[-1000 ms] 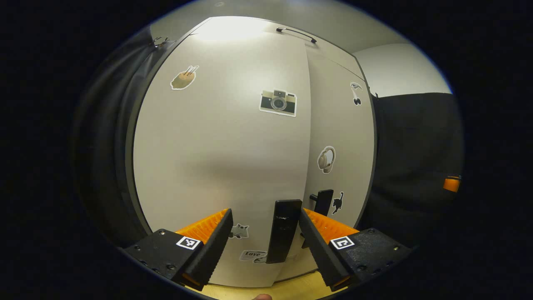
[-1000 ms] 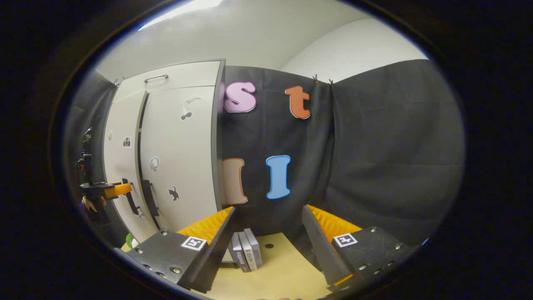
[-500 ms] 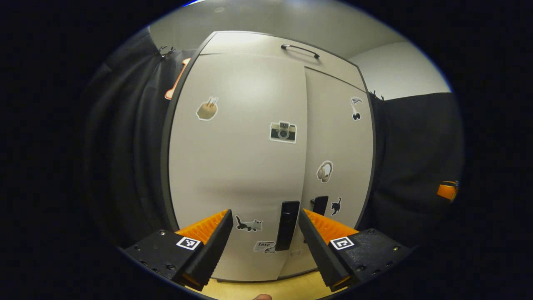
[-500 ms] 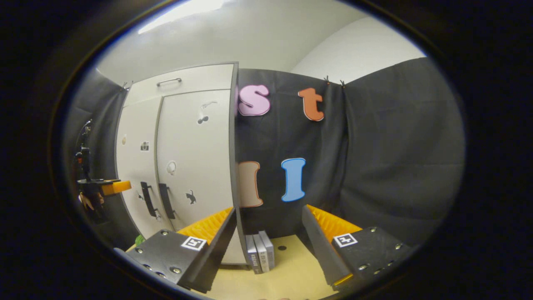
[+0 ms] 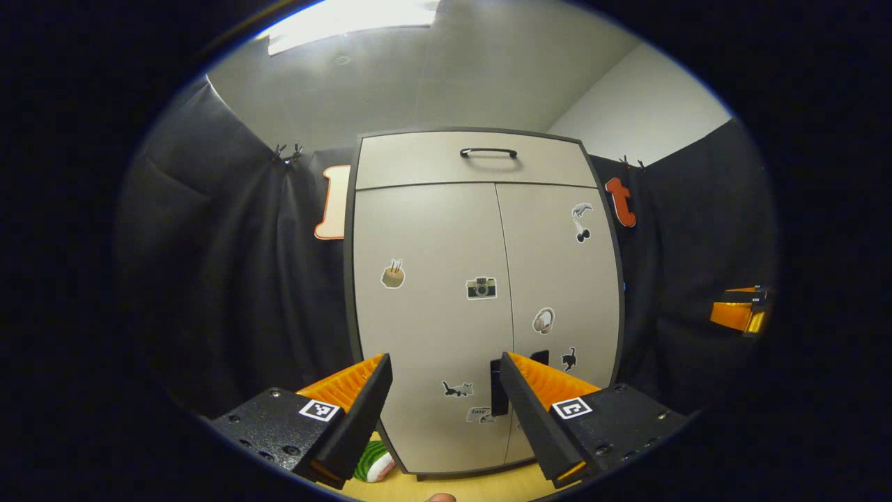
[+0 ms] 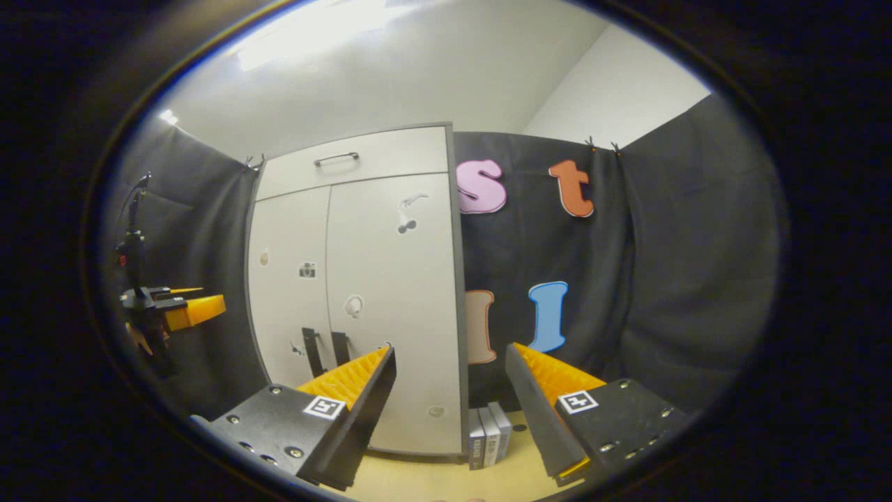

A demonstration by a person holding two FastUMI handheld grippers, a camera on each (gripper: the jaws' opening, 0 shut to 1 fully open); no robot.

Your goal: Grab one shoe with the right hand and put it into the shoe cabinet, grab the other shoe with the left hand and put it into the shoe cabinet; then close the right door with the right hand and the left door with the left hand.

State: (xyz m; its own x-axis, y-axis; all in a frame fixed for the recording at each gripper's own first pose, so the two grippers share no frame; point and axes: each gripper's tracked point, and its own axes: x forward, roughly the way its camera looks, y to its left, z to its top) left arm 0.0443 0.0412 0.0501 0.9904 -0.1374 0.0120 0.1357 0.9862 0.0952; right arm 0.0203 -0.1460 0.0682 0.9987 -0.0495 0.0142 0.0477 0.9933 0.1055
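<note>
Wooden floor [image 5: 481, 488] lies under both empty, wide-open grippers, left [image 5: 446, 411] and right [image 6: 451, 411], and beyond them the cabinet [image 5: 432, 230] stands with left door [image 5: 425, 328] and right door [image 5: 557, 279] shut, shoes presumably inside, so the task looks done.

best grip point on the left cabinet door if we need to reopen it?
Take the black vertical bar handle low on the pale grey left cabinet door, beside the centre seam. Come straight from the front with the left gripper, open, its fingers straddling the bar sideways. The bar is narrow and upright and seems to stand proud of the flat door; the shut door's edges offer nothing to pinch.
</note>
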